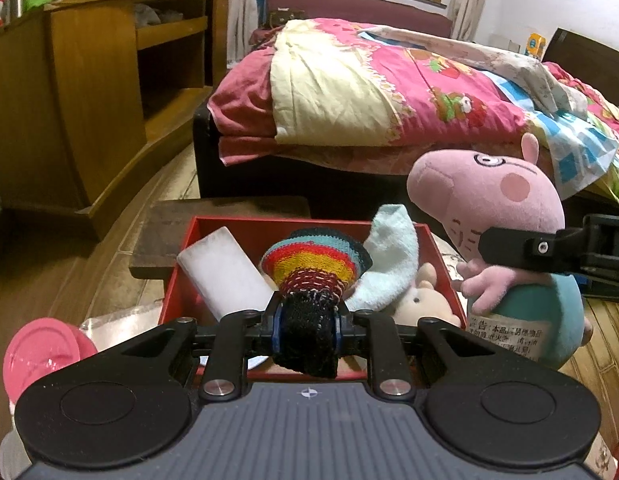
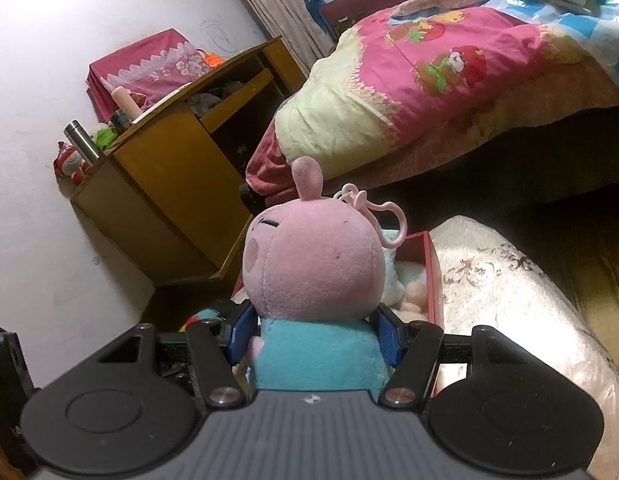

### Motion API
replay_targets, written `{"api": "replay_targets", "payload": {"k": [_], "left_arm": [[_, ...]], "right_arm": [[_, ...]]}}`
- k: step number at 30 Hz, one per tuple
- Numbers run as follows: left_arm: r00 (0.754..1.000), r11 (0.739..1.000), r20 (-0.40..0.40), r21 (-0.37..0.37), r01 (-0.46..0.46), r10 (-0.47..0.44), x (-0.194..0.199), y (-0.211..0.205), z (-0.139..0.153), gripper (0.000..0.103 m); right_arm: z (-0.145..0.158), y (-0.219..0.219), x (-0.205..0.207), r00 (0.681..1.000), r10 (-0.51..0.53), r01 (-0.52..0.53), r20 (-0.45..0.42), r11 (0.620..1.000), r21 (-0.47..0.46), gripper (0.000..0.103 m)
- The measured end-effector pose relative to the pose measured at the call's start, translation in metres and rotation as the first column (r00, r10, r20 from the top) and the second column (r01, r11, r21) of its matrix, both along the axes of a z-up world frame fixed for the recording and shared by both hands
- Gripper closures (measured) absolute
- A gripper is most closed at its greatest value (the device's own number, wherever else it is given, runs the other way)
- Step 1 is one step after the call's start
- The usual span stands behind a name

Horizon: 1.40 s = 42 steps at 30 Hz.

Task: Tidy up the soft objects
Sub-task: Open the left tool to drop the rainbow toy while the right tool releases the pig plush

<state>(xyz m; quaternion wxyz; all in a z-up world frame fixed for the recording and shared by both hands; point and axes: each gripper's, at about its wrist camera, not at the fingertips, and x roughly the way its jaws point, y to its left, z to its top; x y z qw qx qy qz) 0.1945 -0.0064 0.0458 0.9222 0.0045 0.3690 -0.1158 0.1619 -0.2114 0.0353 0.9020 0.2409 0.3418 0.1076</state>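
Observation:
My left gripper (image 1: 308, 322) is shut on a striped knitted piece (image 1: 313, 268) with a black end, held over the red box (image 1: 269, 228). In the box lie a white foam block (image 1: 225, 276), a light blue sock (image 1: 389, 260) and a small beige plush (image 1: 425, 300). My right gripper (image 2: 315, 338) is shut on the teal body of a pink pig plush (image 2: 313, 268), held upright just right of the box. The pig also shows in the left wrist view (image 1: 493, 200), with the right gripper's finger (image 1: 521, 248) across its neck.
A bed with a pink quilt (image 1: 389, 92) stands behind the box. A wooden cabinet (image 1: 89, 100) is at the left. A pink disc-shaped object (image 1: 41, 352) lies at the left of the box. A shiny patterned cushion (image 2: 509, 300) lies right of the box.

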Motion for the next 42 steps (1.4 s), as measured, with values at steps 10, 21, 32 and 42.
{"api": "replay_targets", "payload": {"k": [10,21,32,42], "left_arm": [[0.999,0.998,-0.014,0.039,-0.039,0.039,0.037,0.0,-0.018,0.078],[0.998,0.993,-0.005,0.098,-0.065,0.066,0.053,-0.002,-0.036,0.045],[0.998,0.993,0.008,0.095,-0.07,0.07,0.044,-0.001,-0.026,0.035],[1.0,0.997,-0.017,0.074,0.015,-0.013,0.006,-0.015,-0.02,0.029]], "right_arm": [[-0.023,0.002,0.036,1.0,-0.01,0.008,-0.029,0.998,-0.067,0.065],[-0.051,0.02,0.067,0.998,0.014,-0.02,-0.054,0.992,-0.121,0.061],[-0.042,0.019,0.058,1.0,-0.004,0.0,-0.024,0.989,-0.15,0.059],[-0.031,0.009,0.018,0.998,0.011,-0.021,-0.058,0.982,-0.185,0.057]]}}
